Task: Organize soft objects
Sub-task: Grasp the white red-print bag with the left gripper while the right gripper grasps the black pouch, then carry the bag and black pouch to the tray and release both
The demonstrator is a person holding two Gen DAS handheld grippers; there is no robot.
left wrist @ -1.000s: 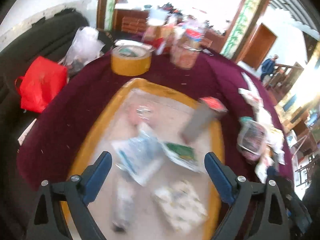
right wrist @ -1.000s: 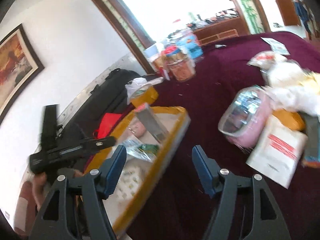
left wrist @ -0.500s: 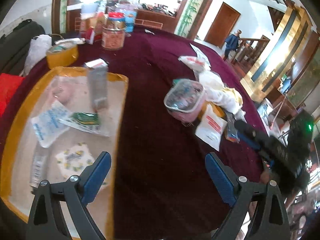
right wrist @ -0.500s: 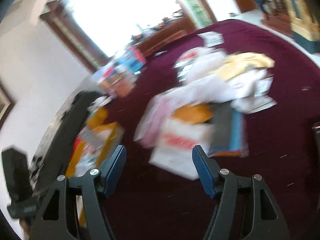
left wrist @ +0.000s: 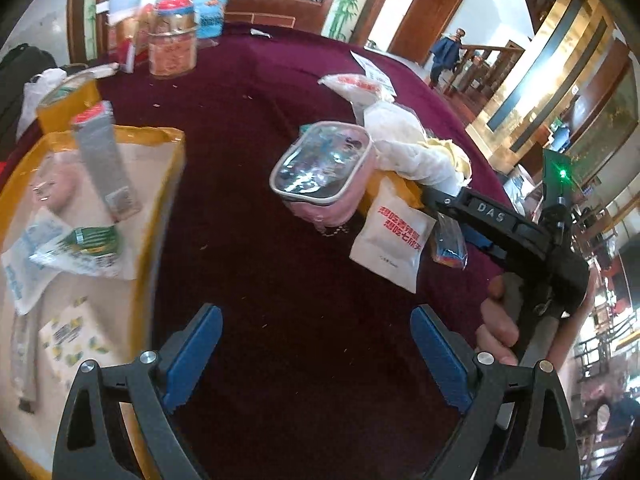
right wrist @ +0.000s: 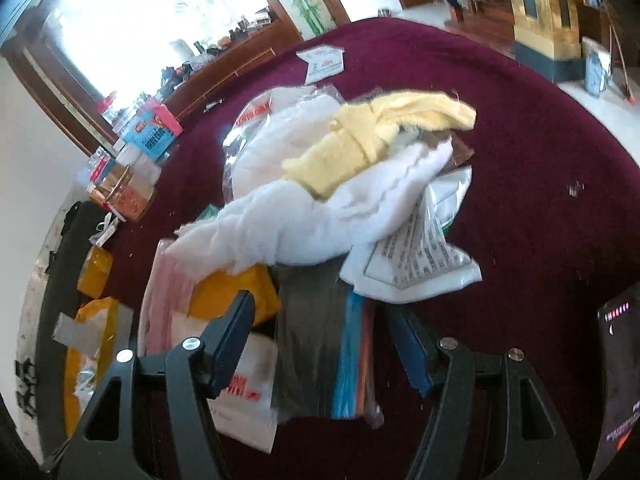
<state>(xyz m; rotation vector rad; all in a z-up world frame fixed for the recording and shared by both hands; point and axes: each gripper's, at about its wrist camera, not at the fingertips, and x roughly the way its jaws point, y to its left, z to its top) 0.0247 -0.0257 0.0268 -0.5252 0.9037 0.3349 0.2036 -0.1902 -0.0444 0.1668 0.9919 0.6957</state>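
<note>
Both jaws stand wide apart, gripping nothing: the left gripper (left wrist: 316, 344) low in its frame over bare maroon tablecloth (left wrist: 280, 300), the right gripper (right wrist: 326, 332) over a grey-and-blue packet (right wrist: 320, 344). Mid-frame lies the white cloth (right wrist: 312, 220), a yellow cloth (right wrist: 360, 148) on top. The right gripper's arm reads "DAS" (left wrist: 490, 212). A white pouch (left wrist: 394, 236) right of centre carries red characters, unreadable.

Bright light pours in from the big window (right wrist: 160, 36) at the back and washes it white, while the round edges bend, go dark, and look blurry.
</note>
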